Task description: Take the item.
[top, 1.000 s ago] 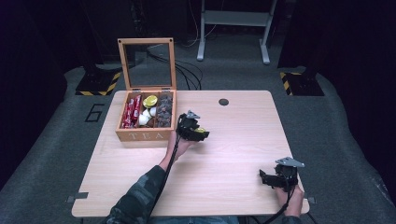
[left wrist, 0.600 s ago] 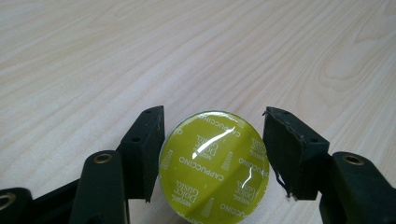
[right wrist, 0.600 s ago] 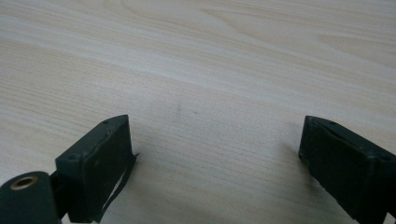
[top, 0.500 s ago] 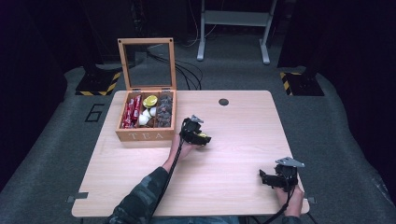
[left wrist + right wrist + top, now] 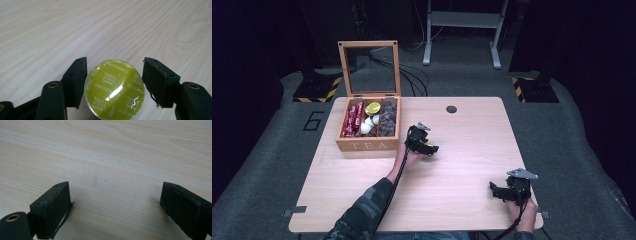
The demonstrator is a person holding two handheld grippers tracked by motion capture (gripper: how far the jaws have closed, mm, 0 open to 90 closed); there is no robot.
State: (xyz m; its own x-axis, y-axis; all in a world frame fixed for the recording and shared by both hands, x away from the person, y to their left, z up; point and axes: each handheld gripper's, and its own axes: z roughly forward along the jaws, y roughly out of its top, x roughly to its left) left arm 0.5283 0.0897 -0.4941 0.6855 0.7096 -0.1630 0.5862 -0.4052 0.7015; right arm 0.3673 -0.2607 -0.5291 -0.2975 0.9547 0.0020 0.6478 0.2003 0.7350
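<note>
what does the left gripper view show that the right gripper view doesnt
Left gripper view: a round yellow-green foil-topped coffee capsule printed "Cappuccino", gripped between the left gripper's black jaws. Right gripper view: the right gripper with its jaws spread wide apart and nothing between them. Both share the pale wood-grain tabletop beneath a pair of black jaws.

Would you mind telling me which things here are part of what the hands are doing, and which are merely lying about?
In use:
- green coffee capsule, between the left gripper jaws
- wooden tea box, lid up, holding another green capsule, red sachets and dark pods
- table

Lying about:
- right gripper, jaws apart over bare wood
- dark round spot on the far table edge
- white frame behind
</note>
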